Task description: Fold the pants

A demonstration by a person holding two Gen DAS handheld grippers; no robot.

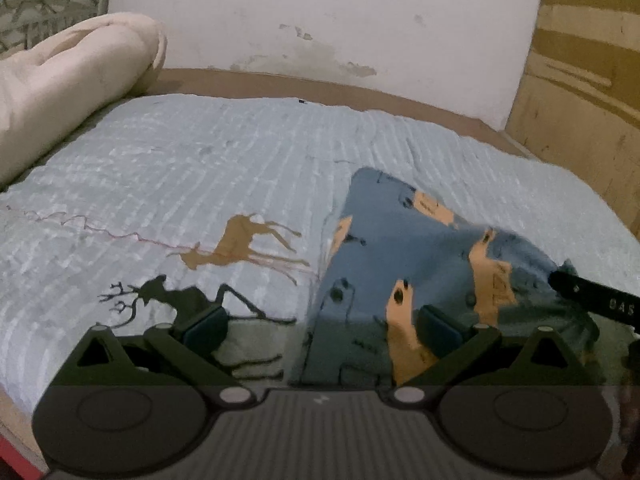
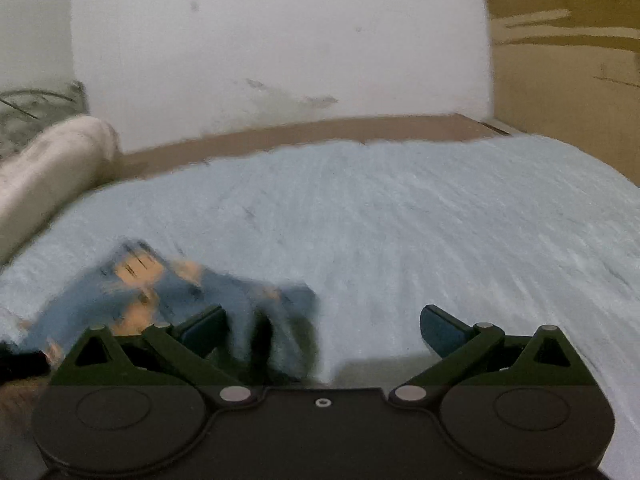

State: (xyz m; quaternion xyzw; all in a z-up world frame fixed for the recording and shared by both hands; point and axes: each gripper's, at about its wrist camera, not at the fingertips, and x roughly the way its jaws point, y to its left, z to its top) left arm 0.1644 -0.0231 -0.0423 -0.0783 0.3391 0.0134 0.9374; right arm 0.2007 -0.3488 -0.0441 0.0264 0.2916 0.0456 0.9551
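While both pairs of fingers stand spread wide and hold nothing, the left gripper (image 1: 320, 330) hovers with the folded pants (image 1: 408, 264) beneath its right finger; the right gripper (image 2: 322, 332) has them (image 2: 180, 300) by its left finger on the bed (image 2: 400, 220).

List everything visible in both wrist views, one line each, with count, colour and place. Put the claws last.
pants: one, blue with orange patches and dark marks, lying on the bedspread, at right in the left wrist view.
bedspread: one, pale blue and ribbed, covering the bed.
deer prints: two, one tan and one black, on the bedspread left of the pants.
rolled bedding: one, cream, at the bed's far left end.
wall: one, white and stained, behind the bed.
wooden panel: one, brown, at right.
left claw: one, black, open above the pants' near edge.
right claw: one, black, open, holding nothing.
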